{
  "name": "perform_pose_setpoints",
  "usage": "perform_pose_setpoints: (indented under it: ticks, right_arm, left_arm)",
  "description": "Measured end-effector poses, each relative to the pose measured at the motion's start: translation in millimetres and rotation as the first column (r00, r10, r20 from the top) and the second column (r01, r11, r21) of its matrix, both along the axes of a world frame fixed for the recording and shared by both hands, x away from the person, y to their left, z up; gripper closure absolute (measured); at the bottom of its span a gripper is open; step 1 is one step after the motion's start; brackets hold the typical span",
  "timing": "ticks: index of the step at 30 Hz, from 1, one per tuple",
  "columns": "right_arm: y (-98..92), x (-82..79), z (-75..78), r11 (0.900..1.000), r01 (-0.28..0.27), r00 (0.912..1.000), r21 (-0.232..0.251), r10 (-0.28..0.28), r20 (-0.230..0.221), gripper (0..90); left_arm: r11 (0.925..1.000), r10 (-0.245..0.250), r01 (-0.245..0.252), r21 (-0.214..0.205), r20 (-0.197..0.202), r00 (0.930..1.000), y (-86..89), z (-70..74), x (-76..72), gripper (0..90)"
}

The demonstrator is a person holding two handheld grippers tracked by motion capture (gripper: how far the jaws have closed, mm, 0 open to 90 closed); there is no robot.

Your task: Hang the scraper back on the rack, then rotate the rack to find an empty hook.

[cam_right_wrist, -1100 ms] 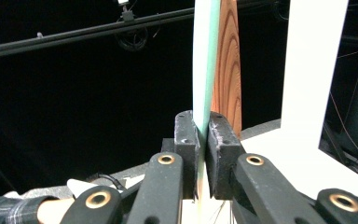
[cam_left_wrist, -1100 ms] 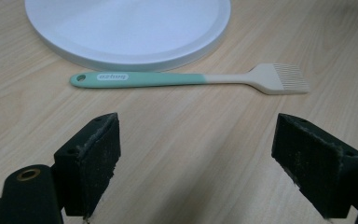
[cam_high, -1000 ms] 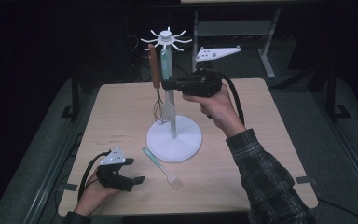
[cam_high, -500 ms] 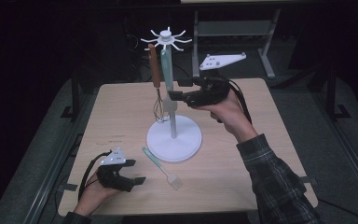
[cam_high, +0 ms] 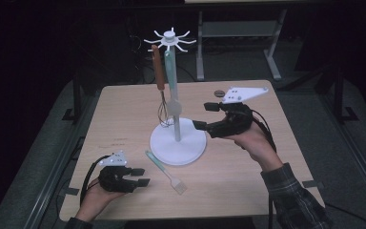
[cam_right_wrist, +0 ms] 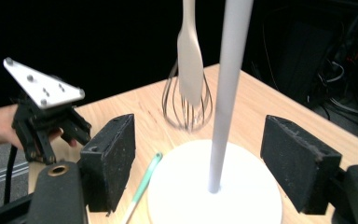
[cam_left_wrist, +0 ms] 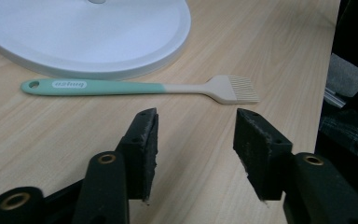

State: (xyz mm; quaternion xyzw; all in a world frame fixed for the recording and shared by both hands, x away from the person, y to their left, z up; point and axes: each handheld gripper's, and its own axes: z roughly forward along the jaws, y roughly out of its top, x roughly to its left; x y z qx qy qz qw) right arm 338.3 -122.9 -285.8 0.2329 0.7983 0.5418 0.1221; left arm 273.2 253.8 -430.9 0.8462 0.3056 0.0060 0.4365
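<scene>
Release looks done on the right: one second back the right claw [cam_high: 204, 116] was up at the hanging tools, pinched near the top of the rack [cam_high: 177, 121]; now it has dropped to base level, sits beside the pole, and its jaws have just been opening, spread wide with nothing between the pads. In the right gripper view the pole stands between the spread jaws but untouched. Spatula [cam_high: 171, 81] and whisk [cam_high: 161, 90] both hang from the rack's hooks, the whisk blurred in the right gripper view, so probably swinging a bit after the let-go. My read: the spatula is hung and that step is closed out. Left claw [cam_high: 139, 177] hasn't shifted from the near left corner of the bench [cam_high: 124, 114]; its jaws have just been closing, now about half spread, nothing between them. Brush [cam_left_wrist: 135, 87] lies flat on the bench just in front of the rack base, apart from the base rim, handle towards the left claw's left, bristles right. Likely next item: brush goes on a free hook. Left claw is aimed at it but well short, so no grip yet.
</scene>
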Motion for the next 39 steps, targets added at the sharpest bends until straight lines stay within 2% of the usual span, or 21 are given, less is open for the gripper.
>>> perform_pose_setpoints:
  ticks: [1,4,7,8,9,16,19,24,28,33,39]
  right_arm:
    - [-3.4,-1.8,-3.3,1.0,0.004,1.0,-0.001,-0.004,-0.003,25.9]
    - [-12.5,-8.2,-15.2,0.9996,0.025,0.9996,-0.013,-0.026,-0.015,24.3]
    - [-22.3,-15.4,-29.9,0.9985,0.049,0.9981,-0.025,-0.05,-0.037,22.2]
    - [-26.7,-18.3,-37.1,0.9973,0.061,0.9973,-0.041,-0.063,-0.038,21.2]
    - [-29.6,-19.9,-41.7,0.9961,0.072,0.9966,-0.051,-0.074,-0.036,20.4]
    - [-56.7,-28.7,-89.0,0.9886,0.14,0.9837,-0.055,-0.145,-0.106,15.8]
    - [-63.1,-33.0,-101.6,0.9826,0.167,0.9767,-0.081,-0.176,-0.123,14.8]
    - [-73.7,-42.1,-122.3,0.9734,0.202,0.9656,-0.108,-0.217,-0.144,14.0]
    - [-80.2,-47.4,-135.7,0.9587,0.244,0.9545,-0.146,-0.264,-0.138,12.3]
    - [-85.9,-53.9,-145.4,0.9524,0.265,0.9452,-0.151,-0.287,-0.155,11.6]
    - [-87.8,-63.5,-156.6,0.9496,0.264,0.9424,-0.168,-0.292,-0.164,11.5]
  left_arm:
    - [1.0,0.0,0.0,-0.002,0.005,1.0,0.3,0.7,0.5,54.9]
    - [0.9998,0.019,-0.019,-0.002,-0.013,0.9997,0.9,4.9,-0.3,64.3]
    - [0.9988,0.047,-0.047,-0.009,0.01,0.9988,3.0,11.9,0.1,79.4]
    - [0.9982,0.059,-0.059,-0.007,0.016,0.9981,3.6,14.1,0.1,86.5]
    - [0.9972,0.075,-0.074,-0.004,0.022,0.997,4.1,16.8,0.4,89.7]
    - [0.9959,0.09,-0.09,0.005,0.035,0.9953,5.7,41.3,3.6,89.7]
    - [0.9957,0.088,-0.089,0.024,0.055,0.9946,6.3,56.6,7.2,89.8]
    - [0.9955,0.093,-0.094,0.011,0.08,0.9924,6.1,84.1,16.0,89.8]
    - [0.9965,0.081,-0.083,0.011,0.109,0.9907,1.2,110.0,23.3,89.8]
    - [0.9976,0.066,-0.068,0.011,0.124,0.9901,-7.6,137.1,31.4,89.8]
    - [0.9986,0.051,-0.052,0.004,0.155,0.9867,-15.5,176.5,40.5,89.8]
